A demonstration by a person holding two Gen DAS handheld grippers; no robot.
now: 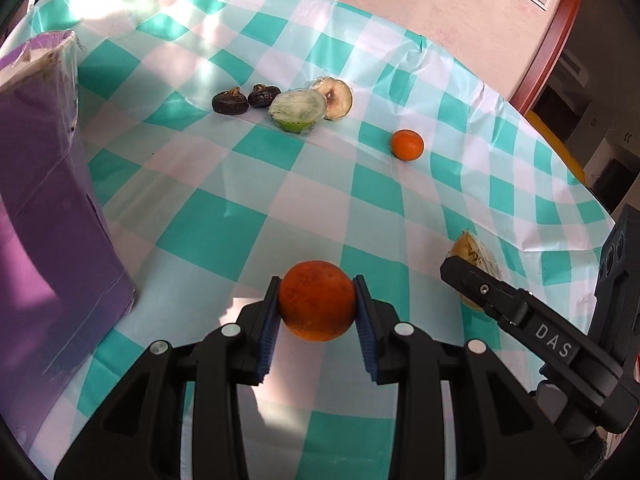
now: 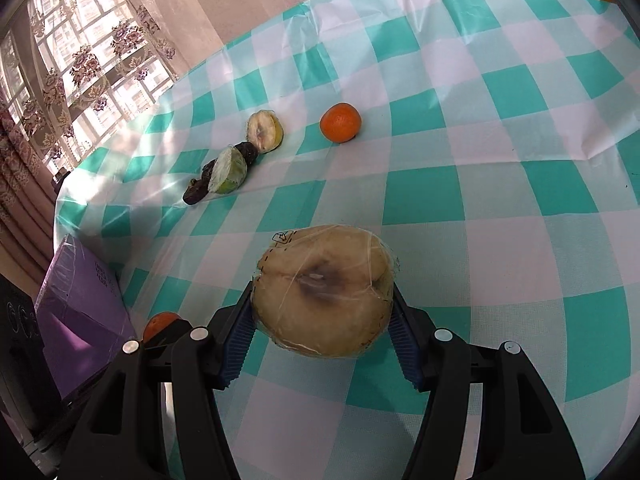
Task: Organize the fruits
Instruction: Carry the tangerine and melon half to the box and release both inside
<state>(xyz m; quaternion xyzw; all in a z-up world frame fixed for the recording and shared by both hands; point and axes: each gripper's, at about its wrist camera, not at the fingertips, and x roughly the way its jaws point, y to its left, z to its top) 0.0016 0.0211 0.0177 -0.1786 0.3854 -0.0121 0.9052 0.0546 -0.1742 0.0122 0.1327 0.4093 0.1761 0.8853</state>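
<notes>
My left gripper (image 1: pixel 317 308) is shut on an orange (image 1: pixel 317 306) just above the checked tablecloth (image 1: pixel 224 224). My right gripper (image 2: pixel 322 312) is shut on a plastic-wrapped apple half (image 2: pixel 324 290), cut face up; it also shows in the left wrist view (image 1: pixel 474 254) behind the right gripper's finger (image 1: pixel 520 312). Farther off lie a small mandarin (image 1: pixel 407 144) (image 2: pixel 340 122), a wrapped green fruit half (image 1: pixel 297 110) (image 2: pixel 230 172), another wrapped apple half (image 1: pixel 334 97) (image 2: pixel 264 131) and two dark dried fruits (image 1: pixel 229 101) (image 1: pixel 263 95).
A purple box (image 1: pixel 48 208) stands at the left, close to my left gripper; it also shows in the right wrist view (image 2: pixel 80 300). The round table's far edge (image 1: pixel 440 46) drops off to the floor. A curtained window (image 2: pixel 72 60) is beyond the table.
</notes>
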